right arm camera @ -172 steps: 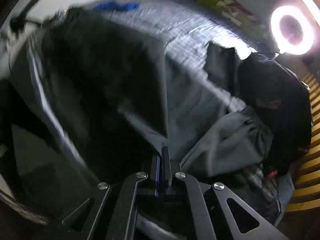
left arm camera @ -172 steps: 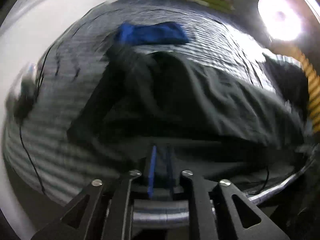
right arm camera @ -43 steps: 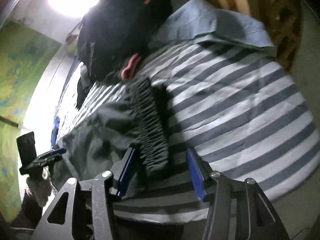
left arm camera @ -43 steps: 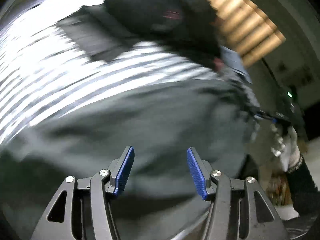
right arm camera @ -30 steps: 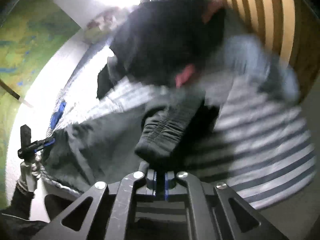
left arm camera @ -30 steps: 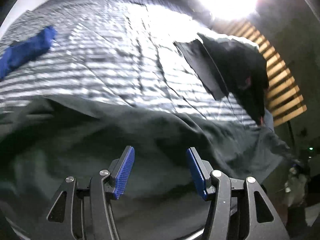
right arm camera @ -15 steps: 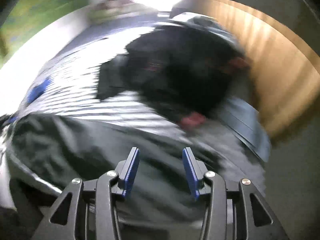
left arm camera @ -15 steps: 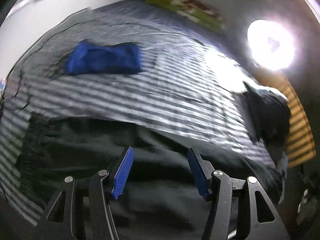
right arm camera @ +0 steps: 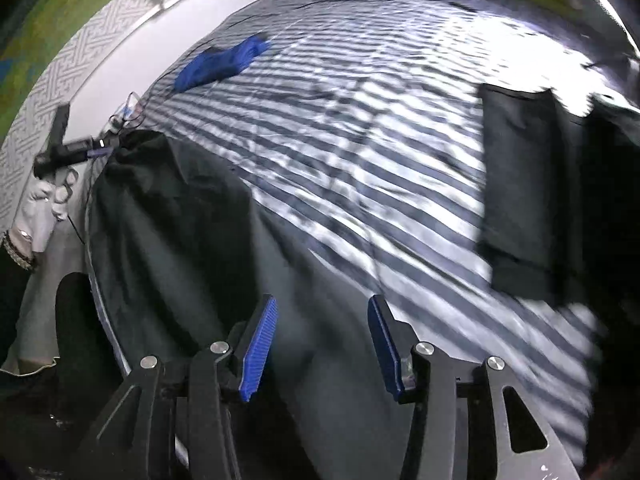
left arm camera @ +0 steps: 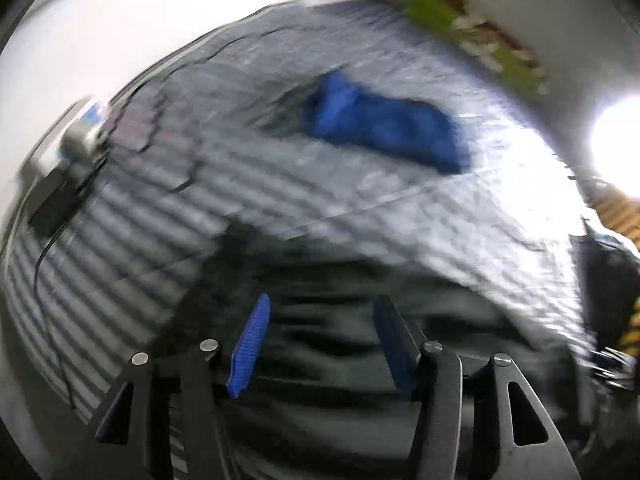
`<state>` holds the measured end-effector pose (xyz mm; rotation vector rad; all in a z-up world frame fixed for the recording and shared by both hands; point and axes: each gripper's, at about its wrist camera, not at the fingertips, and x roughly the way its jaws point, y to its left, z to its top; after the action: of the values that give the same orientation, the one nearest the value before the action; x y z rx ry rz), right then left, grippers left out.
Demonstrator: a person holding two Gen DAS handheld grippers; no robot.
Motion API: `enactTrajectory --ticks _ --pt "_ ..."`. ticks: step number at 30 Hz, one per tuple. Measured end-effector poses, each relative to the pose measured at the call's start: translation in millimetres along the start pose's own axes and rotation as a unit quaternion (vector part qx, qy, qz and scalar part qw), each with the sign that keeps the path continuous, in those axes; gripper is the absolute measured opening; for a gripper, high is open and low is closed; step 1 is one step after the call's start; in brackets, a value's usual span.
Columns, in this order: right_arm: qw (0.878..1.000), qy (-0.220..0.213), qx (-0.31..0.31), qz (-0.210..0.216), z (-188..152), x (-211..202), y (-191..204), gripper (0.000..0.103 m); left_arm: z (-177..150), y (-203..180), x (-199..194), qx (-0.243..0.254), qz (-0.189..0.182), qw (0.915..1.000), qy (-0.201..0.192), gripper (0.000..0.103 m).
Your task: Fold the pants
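Dark grey pants [right arm camera: 172, 232] lie spread along the near edge of a striped bed [right arm camera: 360, 128]. In the left wrist view the same pants [left arm camera: 340, 344] show wrinkled cloth between and under the blue pads. My left gripper [left arm camera: 320, 340] is open just above the fabric, holding nothing. My right gripper [right arm camera: 318, 340] is also open, hovering over the grey cloth near its boundary with the stripes. The right wrist view also shows the left gripper [right arm camera: 76, 150] at the far left, held by a gloved hand [right arm camera: 36, 204] beside the pants' corner.
A blue garment [left arm camera: 384, 128] [right arm camera: 220, 64] lies crumpled further back on the bed. A dark folded garment [right arm camera: 532, 196] sits at the right. A bright lamp [left arm camera: 620, 148] glares at the far right. A cable [left arm camera: 44, 256] and a small device [left arm camera: 80, 136] rest by the left edge.
Both views have swung left across the bed; the black clothes pile left the right wrist view. Both grippers stay open. The pants now lie flatter along the near edge.
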<state>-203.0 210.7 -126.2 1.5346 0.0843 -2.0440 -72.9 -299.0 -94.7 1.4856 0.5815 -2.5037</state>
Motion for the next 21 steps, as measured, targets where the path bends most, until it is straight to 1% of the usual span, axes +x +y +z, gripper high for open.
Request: enactTrajectory --ticks 2,5,6,7,8,9,11,13,14,16,19,20,21 --pt "0.999 0.011 0.000 0.038 8.4 20.9 3.9 0.044 -1.2 -37.0 -11.5 0.036 -0.032 0.9988 -0.006 0.062" --pt "0.997 0.012 0.003 0.071 12.8 36.7 9.6 0.043 -3.2 -95.6 -12.1 0.075 -0.093 0.9927 0.013 0.064" --pt "0.997 0.011 0.005 0.076 13.0 39.6 11.7 0.038 -7.8 -117.9 -9.6 0.090 -0.117 0.9888 0.024 0.065" --pt "0.996 0.006 0.006 0.084 11.7 40.7 15.3 0.017 -10.2 -133.7 -7.2 0.100 -0.131 0.9857 0.034 0.065" --pt "0.996 0.002 0.007 0.088 9.8 40.1 19.1 0.008 -17.0 -153.9 -4.4 0.114 -0.148 0.9813 0.049 0.065" --pt "0.996 -0.010 0.007 0.083 5.5 36.2 24.0 0.004 -22.4 -170.3 0.4 0.126 -0.161 0.9769 0.063 0.065" --pt "0.996 -0.019 0.003 0.091 2.1 33.4 31.0 0.003 -36.6 -207.5 11.2 0.154 -0.186 0.9659 0.093 0.065" --pt "0.995 -0.024 0.009 0.101 -5.9 31.7 39.3 0.002 -52.8 -236.3 21.3 0.173 -0.193 0.9588 0.116 0.066" --pt "0.994 -0.021 0.009 0.107 -9.7 33.1 43.9 0.001 -63.8 -250.6 23.7 0.181 -0.200 0.9543 0.130 0.066" --pt "0.993 -0.015 0.003 0.120 -18.8 36.8 55.1 0.000 -79.5 -271.9 36.9 0.191 -0.203 0.9481 0.154 0.066" --pt "0.990 -0.010 0.002 0.142 -31.2 44.4 72.0 0.000 -98.7 -288.9 53.7 0.198 -0.193 0.9438 0.182 0.067" --pt "0.989 -0.007 -0.003 0.145 -34.2 47.1 77.7 0.000 -103.5 -291.5 58.9 0.192 -0.191 0.9436 0.191 0.067" --pt "0.990 -0.005 -0.020 0.138 -37.0 48.7 86.2 0.000 -104.4 -292.7 65.1 0.184 -0.193 0.9433 0.198 0.067"
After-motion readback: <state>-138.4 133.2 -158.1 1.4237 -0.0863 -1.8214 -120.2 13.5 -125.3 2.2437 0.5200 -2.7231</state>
